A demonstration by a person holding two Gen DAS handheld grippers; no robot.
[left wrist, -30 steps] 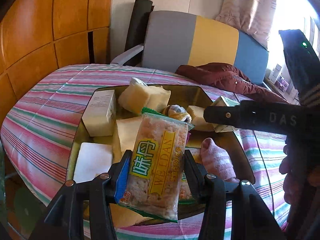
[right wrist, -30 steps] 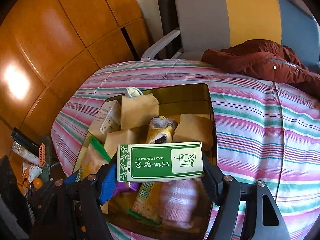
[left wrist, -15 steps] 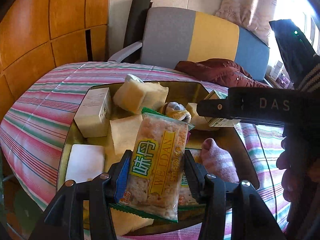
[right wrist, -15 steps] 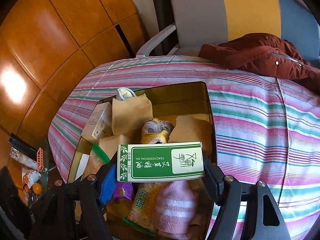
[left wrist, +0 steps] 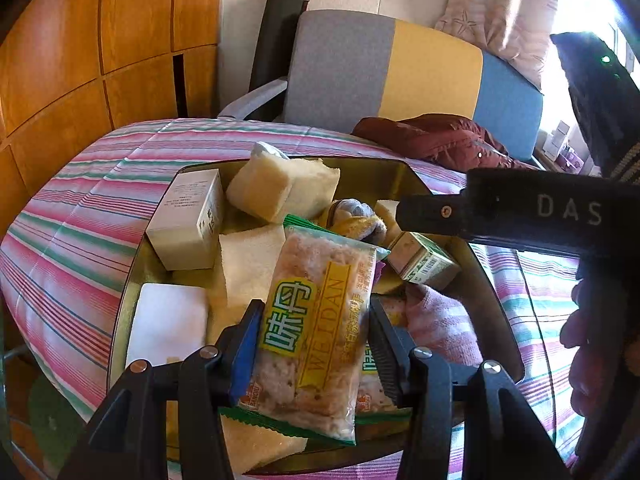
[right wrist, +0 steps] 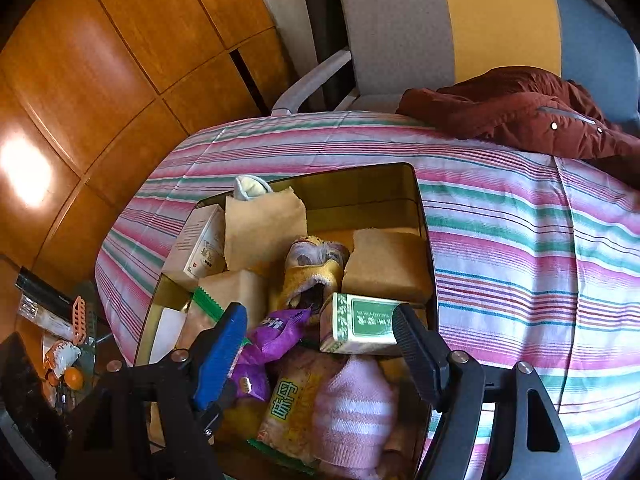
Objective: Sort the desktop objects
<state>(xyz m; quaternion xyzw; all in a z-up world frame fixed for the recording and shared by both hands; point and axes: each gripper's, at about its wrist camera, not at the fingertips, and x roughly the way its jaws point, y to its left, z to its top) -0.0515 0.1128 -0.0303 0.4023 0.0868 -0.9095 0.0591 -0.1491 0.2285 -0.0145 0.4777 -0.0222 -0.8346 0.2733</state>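
Through my left wrist camera, my left gripper point(left wrist: 316, 344) is clamped on a snack packet point(left wrist: 318, 332), one finger pressed to each long edge, holding it upright above the near end of the gold tray point(left wrist: 132, 276). The packet reads "WEIDAN" in brown on a yellow band, with large green Chinese characters beside it; a small red mark at its lower corner is too fine to read. A second packet of the same kind lies in the tray just behind my right-hand finger. My right-hand tool crosses above the tray's right side, stamped "DAS" before the frame cuts it off. Under it, tilted on the pile, rests the green-and-white box point(left wrist: 424, 258).

I judge I'm mid-sort: one item just put down, one in hand. The packet needs carrying to its spot in the tray and a gentle release, since it's crinkly and may slip.

Through my right wrist camera, my right gripper point(right wrist: 320, 344) stands wide apart and holds nothing. The green-and-white box point(right wrist: 362, 324) lies in the tray point(right wrist: 360, 184) just ahead of my right finger, resting free against a tan block; its green label has white lettering I can't make out. Nearer me, a purple wrapper point(right wrist: 276, 340), a pink striped sock point(right wrist: 352, 408) and another snack packet with the same green characters fill the tray's near end.
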